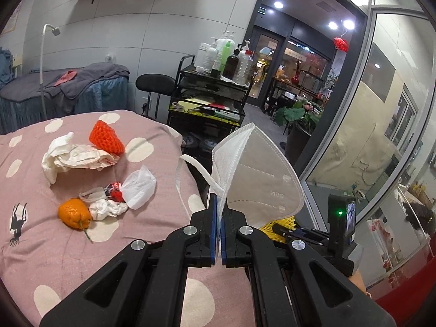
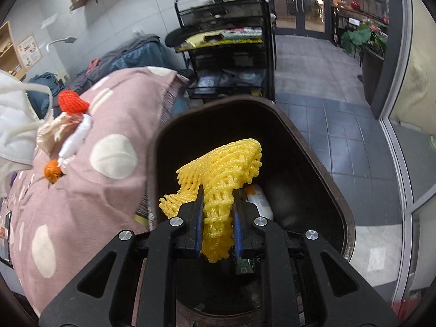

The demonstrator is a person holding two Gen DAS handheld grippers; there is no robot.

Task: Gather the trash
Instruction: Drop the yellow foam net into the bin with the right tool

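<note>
My left gripper (image 1: 219, 207) is shut on a white face mask (image 1: 256, 174) and holds it up past the bed's right edge. My right gripper (image 2: 218, 204) is shut on a yellow foam fruit net (image 2: 223, 169), held over the open dark trash bin (image 2: 321, 147). On the pink dotted bed cover (image 1: 68, 259) lie a red foam net (image 1: 106, 137), crumpled paper wrappers (image 1: 73, 158), a clear plastic bag (image 1: 139, 188), a red snack wrapper (image 1: 115, 190), a tissue wad (image 1: 106, 208) and an orange peel (image 1: 73, 216). A pale object (image 2: 259, 199) lies inside the bin.
A black wire trolley (image 1: 209, 100) with bottles stands beyond the bed. A black stool (image 1: 155, 83) is beside it. A second bed with grey cloth (image 1: 68, 87) is at the back left. A glass partition (image 1: 381, 125) runs along the right. Grey tiled floor (image 2: 340, 125) surrounds the bin.
</note>
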